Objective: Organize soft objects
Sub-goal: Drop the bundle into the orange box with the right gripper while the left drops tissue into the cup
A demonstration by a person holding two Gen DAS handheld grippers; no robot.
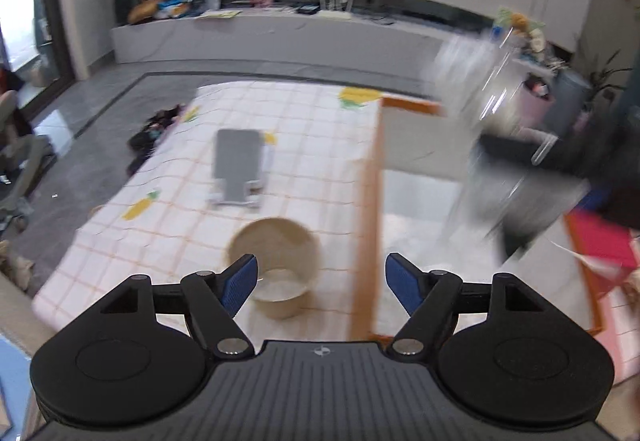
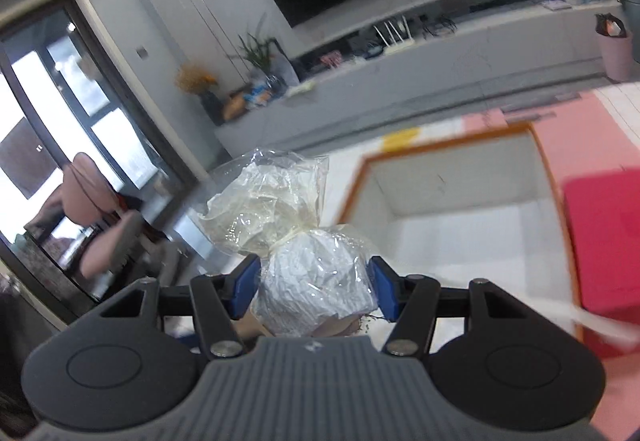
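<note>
My right gripper [image 2: 312, 287] is shut on a clear plastic bag [image 2: 280, 201] tied around crumpled white soft stuff, which bulges up between the blue pads [image 2: 244, 287]. It hangs left of an open box with an orange rim [image 2: 440, 144] and white inside. My left gripper [image 1: 322, 283] is open with nothing between its fingers, above a beige round tub [image 1: 276, 241] on the checked cloth [image 1: 168, 241]. The same orange-rimmed box [image 1: 366, 201] lies just right of it. At the upper right, a blurred dark shape with clear plastic [image 1: 476, 81] is in the air over the box.
A grey flat device [image 1: 236, 157] lies on the checked cloth beyond the tub. A red block [image 2: 600, 233] and pink mat [image 2: 568, 137] sit right of the box. A chair [image 2: 96, 225] stands at the left; a long TV bench [image 1: 260, 37] runs along the far wall.
</note>
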